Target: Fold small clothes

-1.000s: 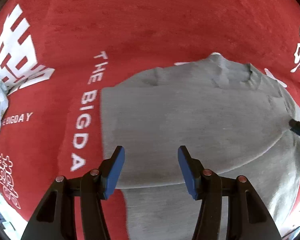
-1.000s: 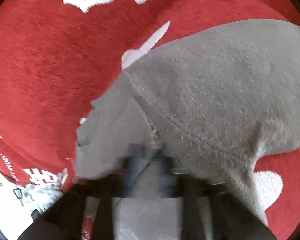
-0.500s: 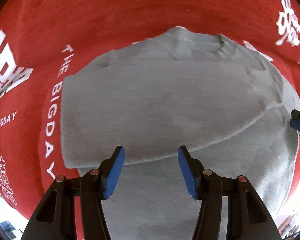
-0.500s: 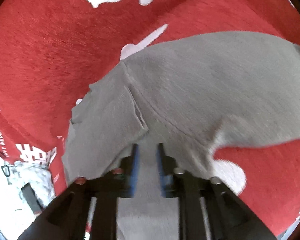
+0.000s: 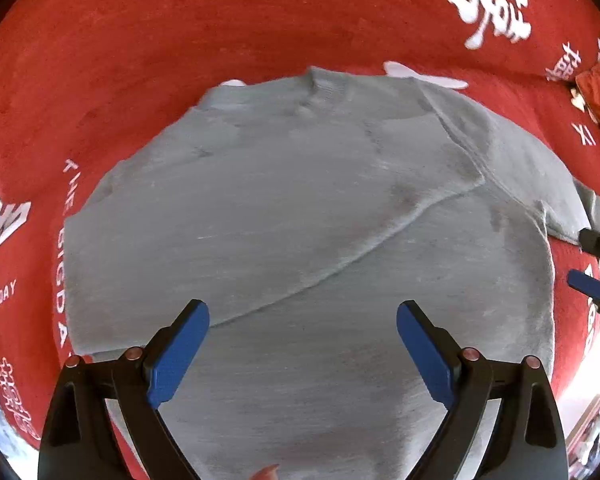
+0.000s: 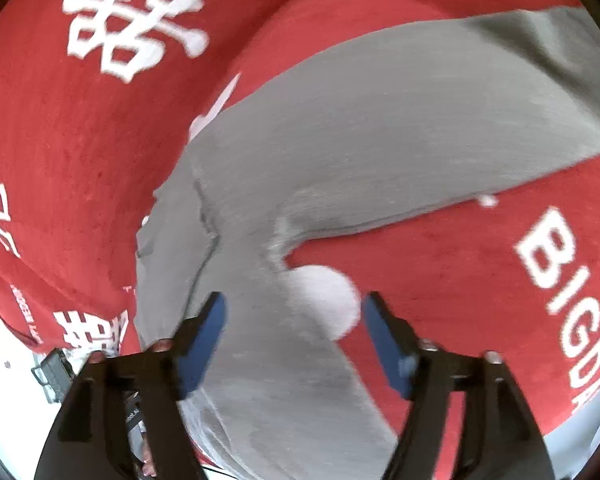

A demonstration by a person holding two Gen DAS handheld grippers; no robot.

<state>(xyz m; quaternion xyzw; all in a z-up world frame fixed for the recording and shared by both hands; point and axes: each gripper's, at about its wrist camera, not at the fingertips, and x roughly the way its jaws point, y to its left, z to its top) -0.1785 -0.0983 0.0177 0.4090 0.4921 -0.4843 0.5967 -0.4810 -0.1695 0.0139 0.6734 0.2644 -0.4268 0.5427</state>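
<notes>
Both the left gripper (image 5: 302, 340) and right gripper (image 6: 294, 334) are opening above the half-folded grey shirt (image 5: 300, 208), fingers gripping nothing; next, probably, regrasp an edge.

1. 1 grey garment (image 5: 300, 220), filling the middle of the left wrist view.
2. 1 red cloth (image 5: 260, 20) with white lettering, around it.
3. 2 grippers: left gripper (image 5: 303, 332), right gripper (image 6: 294, 324), each at the bottom of its own view.
</notes>
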